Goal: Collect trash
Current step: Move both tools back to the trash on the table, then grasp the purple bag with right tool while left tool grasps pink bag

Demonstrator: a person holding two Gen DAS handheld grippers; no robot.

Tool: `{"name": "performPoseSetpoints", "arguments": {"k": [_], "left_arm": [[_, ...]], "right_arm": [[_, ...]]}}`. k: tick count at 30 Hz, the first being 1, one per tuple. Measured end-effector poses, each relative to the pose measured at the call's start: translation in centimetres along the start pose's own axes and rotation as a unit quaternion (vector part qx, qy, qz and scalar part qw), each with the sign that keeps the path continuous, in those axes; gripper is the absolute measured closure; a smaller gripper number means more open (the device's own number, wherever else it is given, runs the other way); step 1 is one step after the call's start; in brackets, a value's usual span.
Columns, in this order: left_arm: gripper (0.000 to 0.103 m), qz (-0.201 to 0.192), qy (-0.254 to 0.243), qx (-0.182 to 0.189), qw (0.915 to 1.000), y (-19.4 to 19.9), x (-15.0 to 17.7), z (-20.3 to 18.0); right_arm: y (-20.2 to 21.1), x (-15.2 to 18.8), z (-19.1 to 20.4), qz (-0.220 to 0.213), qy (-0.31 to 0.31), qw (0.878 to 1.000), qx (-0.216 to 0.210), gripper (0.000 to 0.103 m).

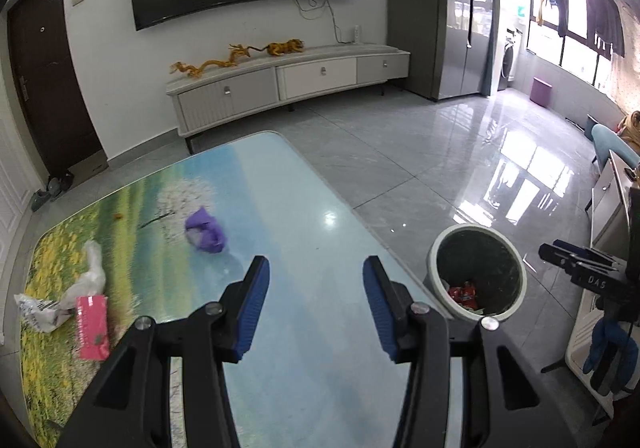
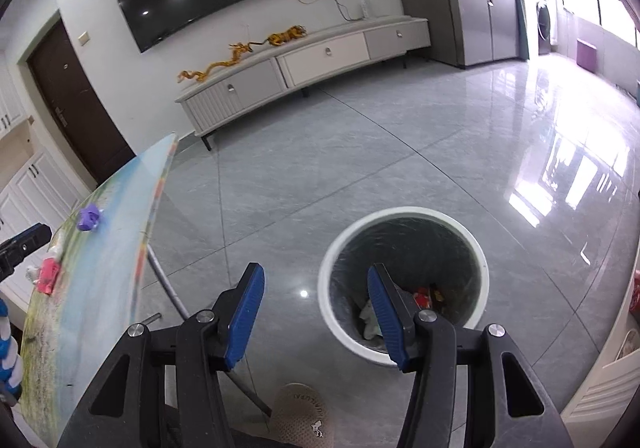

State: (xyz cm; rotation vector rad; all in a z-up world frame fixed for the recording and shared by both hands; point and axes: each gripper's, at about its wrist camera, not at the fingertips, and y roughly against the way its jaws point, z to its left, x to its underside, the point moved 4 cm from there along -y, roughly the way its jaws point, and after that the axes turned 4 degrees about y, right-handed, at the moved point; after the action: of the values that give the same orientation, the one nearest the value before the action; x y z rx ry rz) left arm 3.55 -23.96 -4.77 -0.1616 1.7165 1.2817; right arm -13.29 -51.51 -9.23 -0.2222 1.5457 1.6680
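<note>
My left gripper (image 1: 316, 268) is open and empty above the landscape-print table (image 1: 304, 207). On the table lie a crumpled purple wrapper (image 1: 206, 230), a pink packet (image 1: 93, 326) and a white plastic bag (image 1: 86, 280), all to the gripper's left. The white-rimmed trash bin (image 1: 478, 272) stands on the floor right of the table, with red wrappers inside. My right gripper (image 2: 316, 274) is open and empty above the floor, its right finger over the bin (image 2: 404, 280). The purple wrapper (image 2: 88, 217) and pink packet (image 2: 48, 275) show at the left.
A TV stand (image 1: 288, 81) with yellow dragon figures sits under a wall TV across the glossy tiled floor. A metal table leg (image 2: 168, 284) and a slipper (image 2: 300, 416) are below my right gripper. White furniture stands at the far right (image 1: 608, 199).
</note>
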Motion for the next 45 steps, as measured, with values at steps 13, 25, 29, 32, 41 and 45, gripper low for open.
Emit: {"name": "performPoseSetpoints", "arguments": {"k": [13, 25, 29, 32, 41, 45], "left_arm": [[0.048, -0.038, 0.069, -0.051, 0.9956, 6.1, 4.4, 11.8], [0.048, -0.020, 0.110, -0.083, 0.9903, 7.0, 8.3, 21.0], [0.048, -0.010, 0.127, -0.068, 0.9895, 5.5, 8.4, 22.6], [0.048, -0.006, 0.117, -0.059, 0.9913, 4.1, 7.6, 22.6], [0.048, 0.015, 0.101, -0.059, 0.9930, -1.2, 5.9, 22.4], [0.048, 0.029, 0.101, -0.056, 0.9928, -2.6, 5.9, 22.5]], "right_arm": [[3.2, -2.5, 10.7, -0.022, 0.084, 0.996, -0.037, 0.051], [-0.5, -2.8, 20.3, 0.012, 0.137, 0.986, -0.096, 0.051], [-2.6, -3.1, 23.2, 0.027, 0.162, 0.980, -0.110, 0.051], [-4.4, -3.6, 25.3, 0.035, 0.180, 0.976, -0.122, 0.050], [-11.0, -5.2, 31.5, 0.059, 0.216, 0.961, -0.159, 0.047], [-13.9, -5.3, 33.5, 0.072, 0.227, 0.956, -0.171, 0.047]]}}
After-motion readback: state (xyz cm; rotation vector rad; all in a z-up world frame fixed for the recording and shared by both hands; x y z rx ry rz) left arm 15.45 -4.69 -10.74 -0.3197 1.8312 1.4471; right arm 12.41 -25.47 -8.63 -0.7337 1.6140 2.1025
